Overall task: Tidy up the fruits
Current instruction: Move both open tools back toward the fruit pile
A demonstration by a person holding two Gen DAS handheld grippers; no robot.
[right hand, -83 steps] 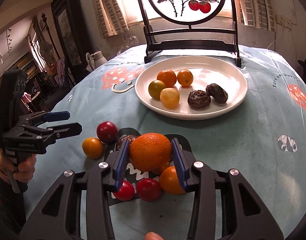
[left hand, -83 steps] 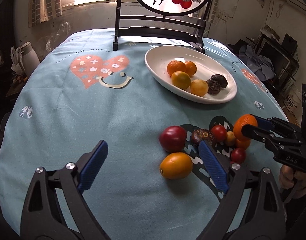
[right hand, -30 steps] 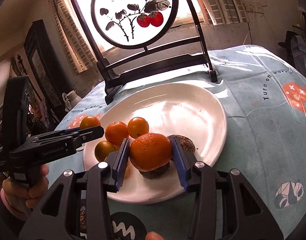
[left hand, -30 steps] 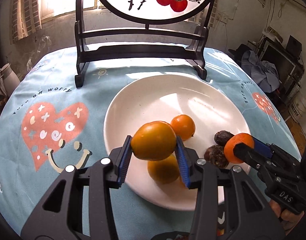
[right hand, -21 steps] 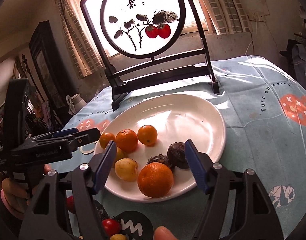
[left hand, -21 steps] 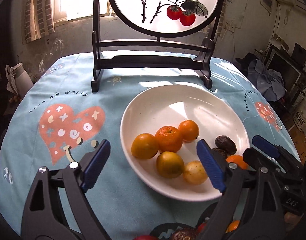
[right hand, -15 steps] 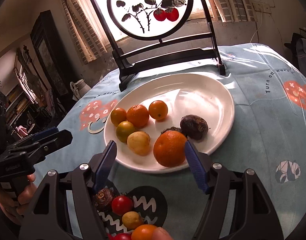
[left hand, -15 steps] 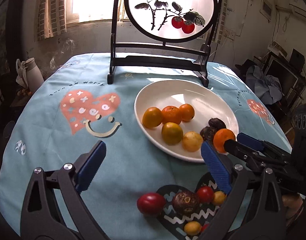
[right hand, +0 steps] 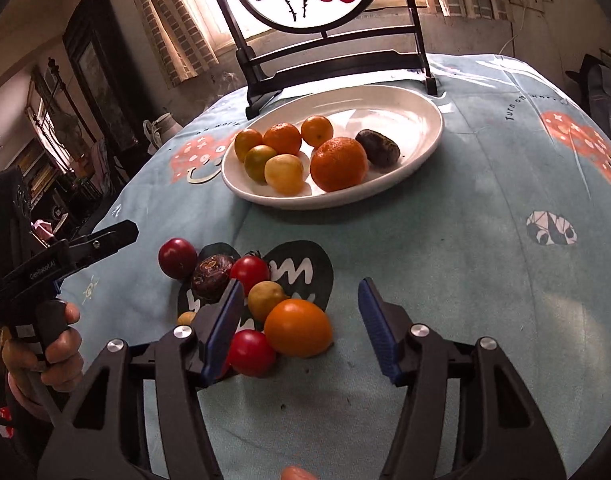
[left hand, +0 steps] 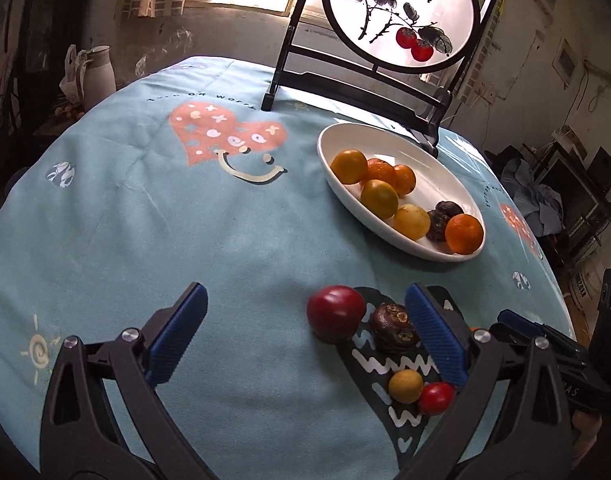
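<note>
Lying crosswise, oval white plate [right hand: 421,148], fruit heaped left

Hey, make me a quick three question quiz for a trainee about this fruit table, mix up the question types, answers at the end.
1. True or false: the left gripper holds a fruit.
2. Where does the big orange lie? A) on the cloth B) on the white plate C) between jaws
3. Fill in: the dark wrinkled fruit on the cloth lies beside a large ___ fruit.

Key: 1 false, its jaws are wide open and empty. 2 B. 3 red.
</note>
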